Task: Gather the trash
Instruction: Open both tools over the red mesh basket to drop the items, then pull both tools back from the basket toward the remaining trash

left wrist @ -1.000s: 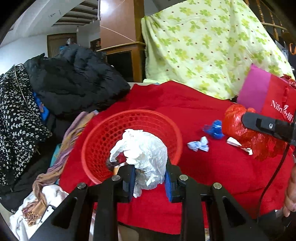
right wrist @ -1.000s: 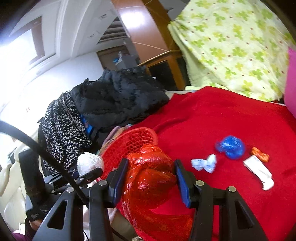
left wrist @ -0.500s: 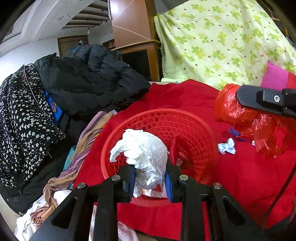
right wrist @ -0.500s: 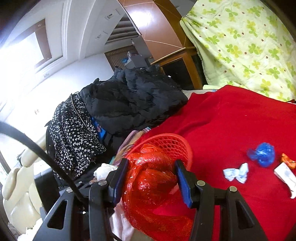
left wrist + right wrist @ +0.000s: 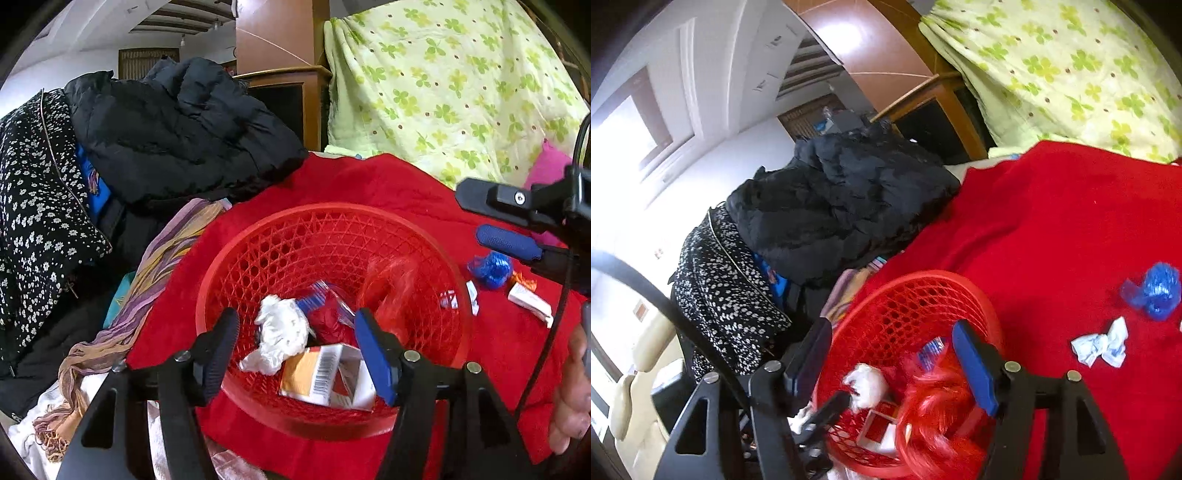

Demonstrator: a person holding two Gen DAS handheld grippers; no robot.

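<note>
Left wrist view: left gripper jaws opening, pads spread, nothing pinched; the crumpled white tissue lies loose between and beyond them, inside the red mesh basket. Same basket holds a small orange-and-white carton with a barcode, a clear blue-printed wrapper and a blurred red plastic bag.

Right wrist view: right gripper jaws also opening, spread over the basket's near rim; the red bag shows smeared just beyond the pads, free of them, over the basket.

Both grippers tilt downward over the basket, side by side. A hand shows at the right edge of the left view.

Basket sits on a red blanket. Still out on the blanket: blue wrapper ball, pale twisted wrapper, white packet, small orange wrapper.
</note>
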